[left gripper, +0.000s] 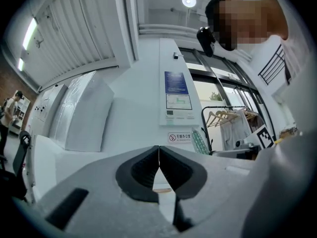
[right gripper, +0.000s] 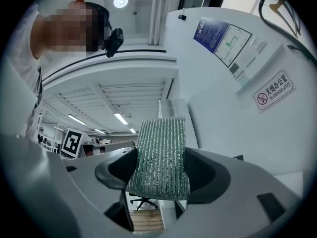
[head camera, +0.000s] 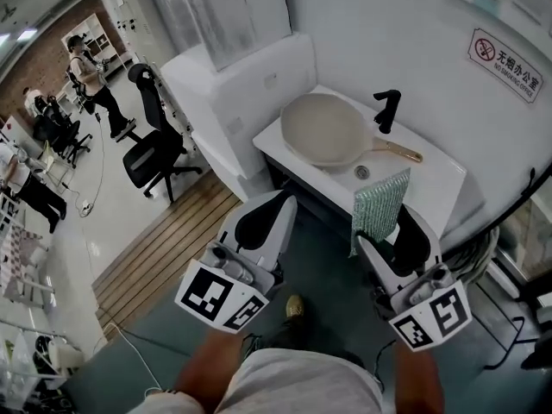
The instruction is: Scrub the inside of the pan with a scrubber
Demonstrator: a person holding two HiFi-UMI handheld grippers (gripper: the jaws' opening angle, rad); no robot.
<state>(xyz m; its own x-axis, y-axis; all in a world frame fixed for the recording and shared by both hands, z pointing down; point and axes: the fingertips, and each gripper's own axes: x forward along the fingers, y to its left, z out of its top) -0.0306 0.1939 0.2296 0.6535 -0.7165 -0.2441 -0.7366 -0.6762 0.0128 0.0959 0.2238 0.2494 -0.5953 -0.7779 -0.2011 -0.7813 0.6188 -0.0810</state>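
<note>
In the head view, the pan [head camera: 326,130] lies on the white table [head camera: 431,179] ahead of both grippers, well apart from them, with the left gripper [head camera: 283,203] beside the right gripper [head camera: 388,228]. The left gripper view shows its jaws pressed together — nothing sits between them. In the right gripper view the jaws clamp the green scrubber [right gripper: 161,157] — it stands up past their tips.

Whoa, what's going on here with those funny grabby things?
A person stands at a small white sink with tongs in each hand. The right tongs are clamped on a green scrubber, held up in the air short of the sink. The left tongs are shut and empty. The pan lies on the sink beside the black tap. Nothing touches it, so scrubbing has not started.
</note>
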